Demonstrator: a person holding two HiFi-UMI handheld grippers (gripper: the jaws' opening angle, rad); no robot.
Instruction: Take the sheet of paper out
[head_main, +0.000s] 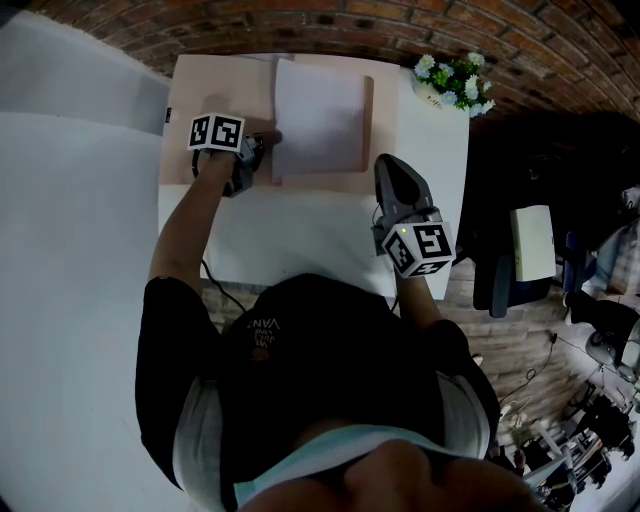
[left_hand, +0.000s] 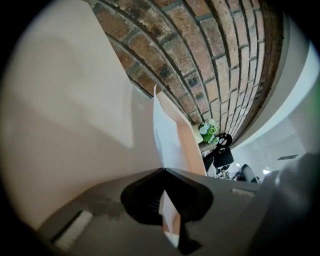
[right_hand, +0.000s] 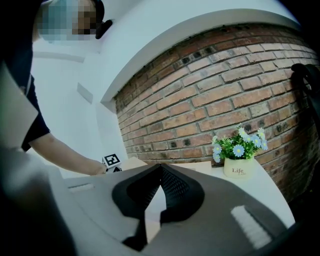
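Observation:
A white sheet of paper (head_main: 320, 115) lies over a pale pink envelope (head_main: 215, 90) at the back of the white table (head_main: 300, 240). My left gripper (head_main: 272, 140) is at the sheet's left edge and is shut on it. In the left gripper view the sheet (left_hand: 167, 135) rises edge-on from between the closed jaws of the left gripper (left_hand: 163, 170), with the pink envelope (left_hand: 65, 125) spread out to its left. My right gripper (head_main: 385, 160) hovers over the table just right of the envelope, shut and empty. The right gripper (right_hand: 160, 167) shows nothing between its jaws.
A small pot of flowers (head_main: 455, 82) stands at the table's back right corner, also in the right gripper view as the flower pot (right_hand: 239, 155). A brick wall (head_main: 330, 25) runs behind the table. A white partition (head_main: 70, 200) borders the left side.

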